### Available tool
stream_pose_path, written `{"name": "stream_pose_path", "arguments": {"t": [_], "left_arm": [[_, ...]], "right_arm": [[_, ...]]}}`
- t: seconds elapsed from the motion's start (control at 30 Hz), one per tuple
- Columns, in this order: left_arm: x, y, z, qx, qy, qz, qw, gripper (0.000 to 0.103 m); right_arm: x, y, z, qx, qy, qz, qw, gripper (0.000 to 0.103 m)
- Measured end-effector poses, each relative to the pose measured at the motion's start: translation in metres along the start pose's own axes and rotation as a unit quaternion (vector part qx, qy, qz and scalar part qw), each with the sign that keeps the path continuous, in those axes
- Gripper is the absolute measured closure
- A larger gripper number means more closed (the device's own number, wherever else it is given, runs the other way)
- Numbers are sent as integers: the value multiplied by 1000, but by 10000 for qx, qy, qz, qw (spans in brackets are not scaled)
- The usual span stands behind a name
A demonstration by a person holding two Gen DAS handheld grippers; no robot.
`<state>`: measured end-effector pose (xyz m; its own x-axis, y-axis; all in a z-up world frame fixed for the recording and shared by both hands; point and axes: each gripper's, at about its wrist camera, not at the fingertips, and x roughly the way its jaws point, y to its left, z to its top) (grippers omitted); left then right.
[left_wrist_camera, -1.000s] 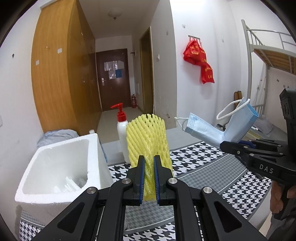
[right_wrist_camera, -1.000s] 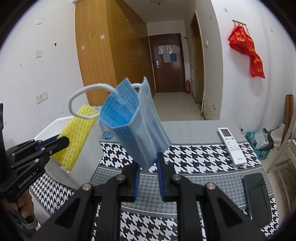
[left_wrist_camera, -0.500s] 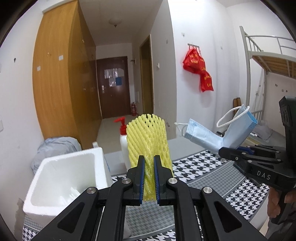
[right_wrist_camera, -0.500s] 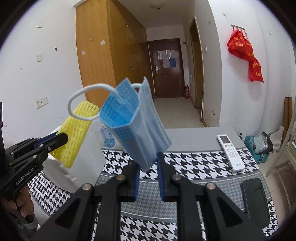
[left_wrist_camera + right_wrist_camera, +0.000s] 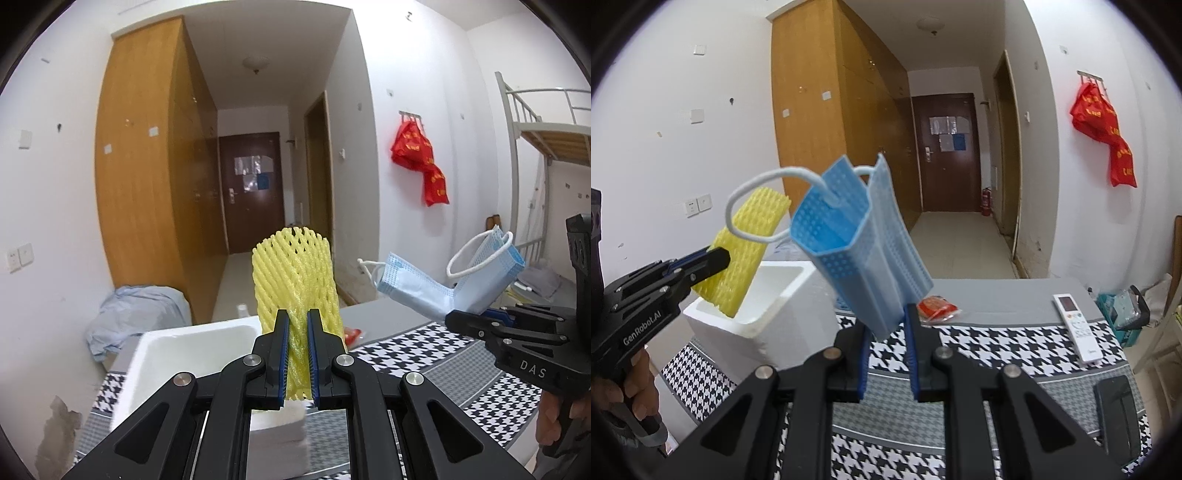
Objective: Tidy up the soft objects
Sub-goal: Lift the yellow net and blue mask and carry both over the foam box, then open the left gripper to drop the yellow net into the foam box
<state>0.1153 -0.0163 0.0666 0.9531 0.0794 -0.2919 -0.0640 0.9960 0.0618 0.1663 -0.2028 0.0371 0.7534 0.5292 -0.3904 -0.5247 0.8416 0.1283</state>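
My left gripper (image 5: 298, 354) is clamped tight on the yellow foam net (image 5: 295, 280), at centre frame in the left wrist view, above the white foam box (image 5: 177, 350) at lower left. My right gripper (image 5: 886, 354) pinches only the bottom corner of the blue face mask (image 5: 860, 251), which stands mid-frame in the right wrist view. Risks, as I judge them:

- The mask is held by a thin edge, so a quick swing could pull it free.
- Its ear loop (image 5: 753, 203) hangs close by the net and could snag it.
- The springy net may rebound out of the box when released.
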Motion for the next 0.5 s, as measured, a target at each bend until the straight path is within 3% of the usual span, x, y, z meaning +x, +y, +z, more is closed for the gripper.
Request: {"name": "stream_pose_path", "arguments": {"t": [0.23, 0.5], "left_arm": [[-10, 30, -4, -120, -13, 347, 9993, 93], [-10, 56, -8, -266, 62, 500, 9984, 93]], "right_arm": [[11, 29, 1, -184, 73, 250, 9995, 82], [23, 52, 5, -356, 120, 404, 9985, 82]]}}
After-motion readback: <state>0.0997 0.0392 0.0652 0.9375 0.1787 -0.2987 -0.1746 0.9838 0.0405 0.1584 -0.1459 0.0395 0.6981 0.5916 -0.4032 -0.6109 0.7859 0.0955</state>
